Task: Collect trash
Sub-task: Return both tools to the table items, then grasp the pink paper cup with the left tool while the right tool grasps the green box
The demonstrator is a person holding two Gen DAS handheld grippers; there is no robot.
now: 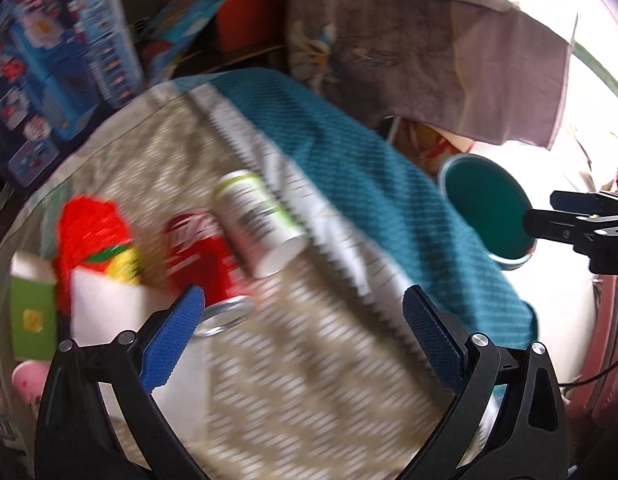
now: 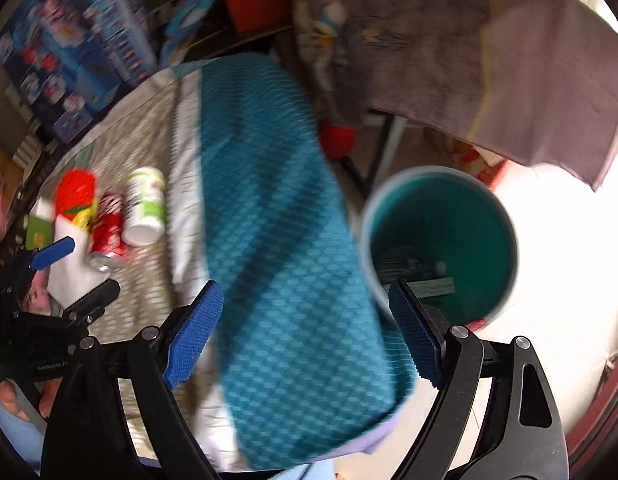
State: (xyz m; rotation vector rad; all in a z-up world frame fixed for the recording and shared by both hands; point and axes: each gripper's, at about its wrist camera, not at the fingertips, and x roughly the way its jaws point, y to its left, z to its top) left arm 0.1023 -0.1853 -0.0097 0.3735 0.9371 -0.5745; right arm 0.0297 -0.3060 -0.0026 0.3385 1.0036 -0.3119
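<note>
Trash lies on a beige patterned cloth: a white-and-green tub (image 1: 257, 224) (image 2: 145, 208) on its side, a red soda can (image 1: 205, 264) (image 2: 109, 236), a red-and-yellow packet (image 1: 93, 240) (image 2: 75, 192) and white paper (image 1: 109, 308) (image 2: 69, 268). My left gripper (image 1: 305, 320) (image 2: 75, 276) is open above the cloth just right of the can, with nothing between its blue pads. A teal bin (image 2: 437, 240) (image 1: 485, 208) stands on the floor with some trash at its bottom. My right gripper (image 2: 305, 332) (image 1: 549, 212) hangs open and empty over the teal cloth edge, beside the bin.
A teal textured cloth (image 2: 277, 200) covers the table's right side. A green box (image 1: 33, 312) lies at the far left. Blue toy boxes (image 1: 57, 68) stand behind the table. A grey-brown cloth (image 2: 469, 48) hangs above the bin. The pictures are blurred by motion.
</note>
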